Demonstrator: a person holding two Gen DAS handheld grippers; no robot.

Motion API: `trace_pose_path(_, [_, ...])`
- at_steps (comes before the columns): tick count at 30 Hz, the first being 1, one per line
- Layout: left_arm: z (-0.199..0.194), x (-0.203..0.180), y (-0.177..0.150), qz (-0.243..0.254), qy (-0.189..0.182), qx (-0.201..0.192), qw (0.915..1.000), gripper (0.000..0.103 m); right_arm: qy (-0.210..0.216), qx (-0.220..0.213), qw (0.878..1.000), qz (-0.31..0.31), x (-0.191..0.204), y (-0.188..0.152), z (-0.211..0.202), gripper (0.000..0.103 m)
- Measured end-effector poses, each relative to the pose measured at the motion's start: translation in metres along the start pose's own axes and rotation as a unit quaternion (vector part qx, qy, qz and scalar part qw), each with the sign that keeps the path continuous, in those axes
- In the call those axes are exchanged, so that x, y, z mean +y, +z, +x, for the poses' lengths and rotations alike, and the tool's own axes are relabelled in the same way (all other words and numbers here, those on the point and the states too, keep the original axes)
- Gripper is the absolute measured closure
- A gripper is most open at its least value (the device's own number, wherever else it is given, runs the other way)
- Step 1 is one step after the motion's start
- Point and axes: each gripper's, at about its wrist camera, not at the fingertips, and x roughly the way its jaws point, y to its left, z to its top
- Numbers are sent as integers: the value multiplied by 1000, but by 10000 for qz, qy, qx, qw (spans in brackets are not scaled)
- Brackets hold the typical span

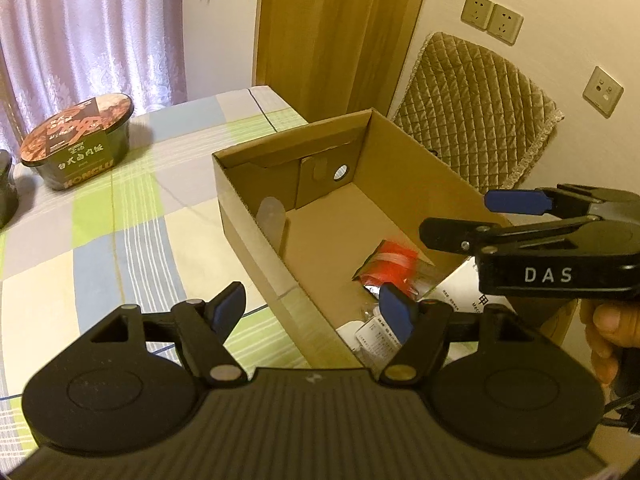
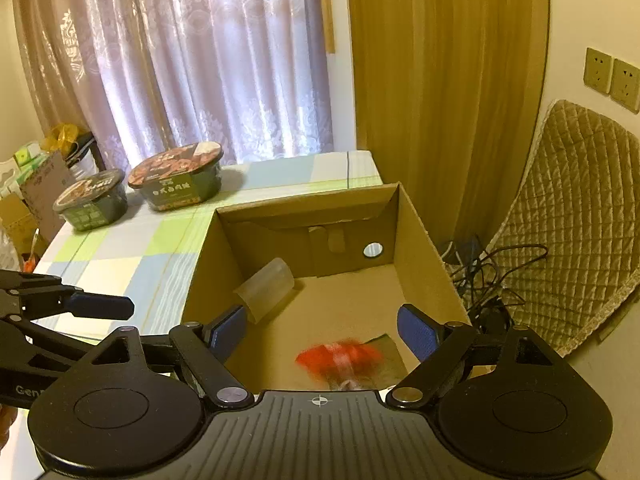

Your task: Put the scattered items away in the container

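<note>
Two noodle bowls (image 2: 176, 182) stand left of cardboard box (image 2: 424, 252).

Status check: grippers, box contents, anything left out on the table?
Left gripper and right gripper open, empty, over cardboard box. Red packet blurred, clear cup inside. Two instant bowls on table.

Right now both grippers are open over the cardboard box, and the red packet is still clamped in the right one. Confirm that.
Not quite. The red packet is not clamped: the right wrist view shows it blurred and loose between the spread fingers of the right gripper, down inside the cardboard box. The rest holds: the left gripper is open too, over the box.
</note>
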Motion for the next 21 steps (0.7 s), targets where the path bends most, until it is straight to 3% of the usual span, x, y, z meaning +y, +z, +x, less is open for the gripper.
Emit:
trace_pose_path(11, [-8, 3, -3, -61, 38, 6, 10000, 33, -9, 5, 10000, -11, 4, 1, -6, 15])
trace_pose_path(21, [-28, -4, -5, -97, 85, -78, 9999, 25, -38, 4, 10000, -25, 7, 5, -24, 15])
